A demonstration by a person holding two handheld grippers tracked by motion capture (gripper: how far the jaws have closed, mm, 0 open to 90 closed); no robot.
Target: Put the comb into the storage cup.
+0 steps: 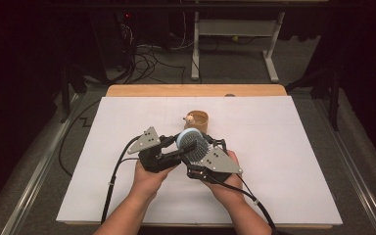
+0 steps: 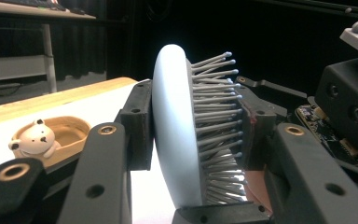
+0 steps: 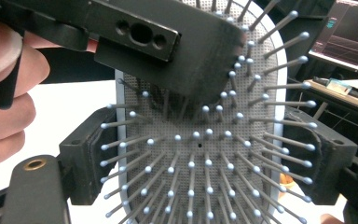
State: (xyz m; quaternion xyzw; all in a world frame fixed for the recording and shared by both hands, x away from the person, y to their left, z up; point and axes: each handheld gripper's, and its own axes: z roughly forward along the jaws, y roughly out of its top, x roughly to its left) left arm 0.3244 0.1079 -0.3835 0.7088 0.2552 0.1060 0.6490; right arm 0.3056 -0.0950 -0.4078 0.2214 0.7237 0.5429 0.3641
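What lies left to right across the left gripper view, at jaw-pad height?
Bear figure in its tan dish → left jaw pad → pale hairbrush, back then bristles → right jaw pad → right gripper.

My high view looks down over the table (image 1: 274, 147); both gripper views sit close against the hairbrush (image 2: 177, 130).

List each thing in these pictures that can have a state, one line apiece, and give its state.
Hairbrush: held off the table, gripped by both grippers.
Left gripper: shut on the hairbrush, back against bristles.
Right gripper: shut on the hairbrush by its edges.
Wooden bowl: upright on the table, with a bear figure at its rim.
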